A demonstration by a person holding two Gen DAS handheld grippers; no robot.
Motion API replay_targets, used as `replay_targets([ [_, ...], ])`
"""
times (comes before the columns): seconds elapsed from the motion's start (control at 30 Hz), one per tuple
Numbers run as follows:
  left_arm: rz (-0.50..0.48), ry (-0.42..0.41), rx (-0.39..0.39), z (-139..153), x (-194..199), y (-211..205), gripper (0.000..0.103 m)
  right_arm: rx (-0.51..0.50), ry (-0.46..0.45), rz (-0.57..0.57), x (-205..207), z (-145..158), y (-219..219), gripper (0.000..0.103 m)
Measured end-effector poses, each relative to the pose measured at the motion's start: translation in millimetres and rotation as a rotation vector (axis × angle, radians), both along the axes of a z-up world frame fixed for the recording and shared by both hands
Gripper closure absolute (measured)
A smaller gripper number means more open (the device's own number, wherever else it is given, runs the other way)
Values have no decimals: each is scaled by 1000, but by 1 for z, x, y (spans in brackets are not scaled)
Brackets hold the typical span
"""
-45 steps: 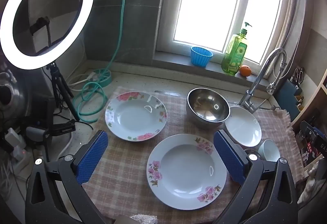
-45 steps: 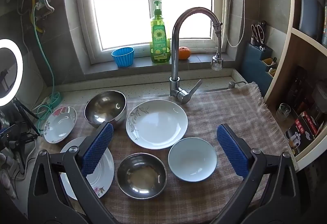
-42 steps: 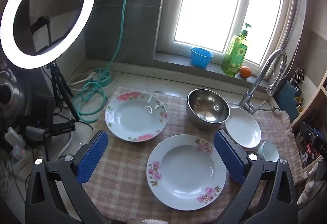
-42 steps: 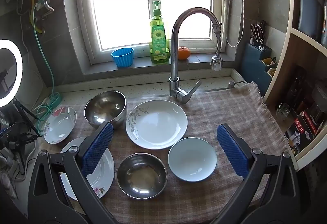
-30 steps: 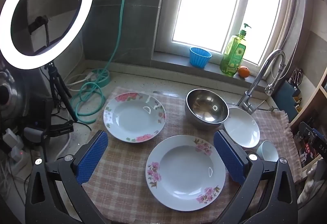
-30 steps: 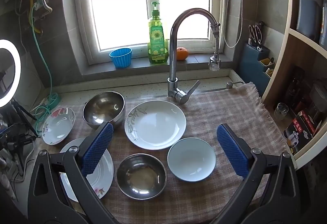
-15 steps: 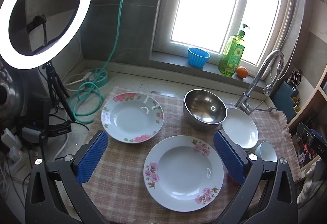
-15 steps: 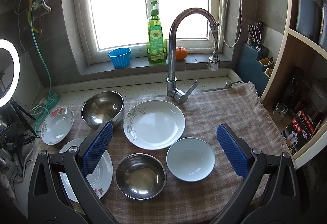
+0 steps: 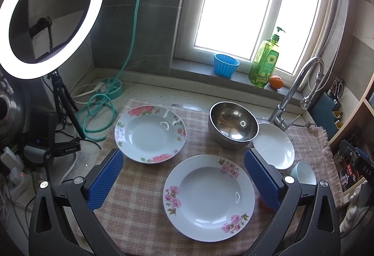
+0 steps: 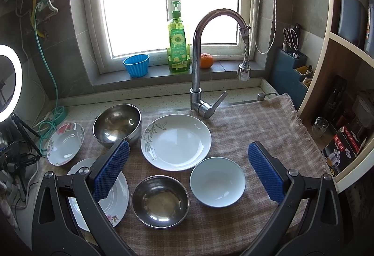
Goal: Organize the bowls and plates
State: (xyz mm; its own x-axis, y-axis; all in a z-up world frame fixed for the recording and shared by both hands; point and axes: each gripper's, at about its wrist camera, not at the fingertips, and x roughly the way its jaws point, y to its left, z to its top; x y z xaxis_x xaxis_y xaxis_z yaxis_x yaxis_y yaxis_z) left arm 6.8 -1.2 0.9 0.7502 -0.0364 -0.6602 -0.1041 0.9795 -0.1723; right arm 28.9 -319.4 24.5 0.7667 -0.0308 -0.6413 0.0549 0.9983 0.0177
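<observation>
On the checked cloth (image 9: 145, 188) lie a large flowered plate (image 9: 209, 197), a smaller flowered plate (image 9: 149, 133), a large steel bowl (image 9: 232, 124) and a white leaf-pattern plate (image 9: 273, 145). The right wrist view shows that white plate (image 10: 176, 141), a small steel bowl (image 10: 160, 201), a pale blue bowl (image 10: 217, 181), the large steel bowl (image 10: 116, 124) and both flowered plates (image 10: 64, 140) (image 10: 114, 200). My left gripper (image 9: 183, 176) is open and empty above the large flowered plate. My right gripper (image 10: 187, 167) is open and empty above the bowls.
A faucet (image 10: 205, 57) stands behind the white plate. A soap bottle (image 10: 178, 44), blue cup (image 10: 136, 65) and orange (image 10: 206, 60) sit on the sill. A ring light (image 9: 46, 12) on a tripod and a green hose (image 9: 98, 113) are at the left. Shelves (image 10: 346, 115) stand at the right.
Both grippers have drifted slightly, so the dishes sit a little to the left in each view. Nothing on the cloth has moved. Both grippers stay open.
</observation>
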Motion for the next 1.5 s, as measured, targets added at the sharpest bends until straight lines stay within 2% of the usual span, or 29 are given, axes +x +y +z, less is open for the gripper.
replay_targets([
  [1.5,-6,21,-11,-12,-1,7,1,-3,21,-3,-1,-10,2,0],
])
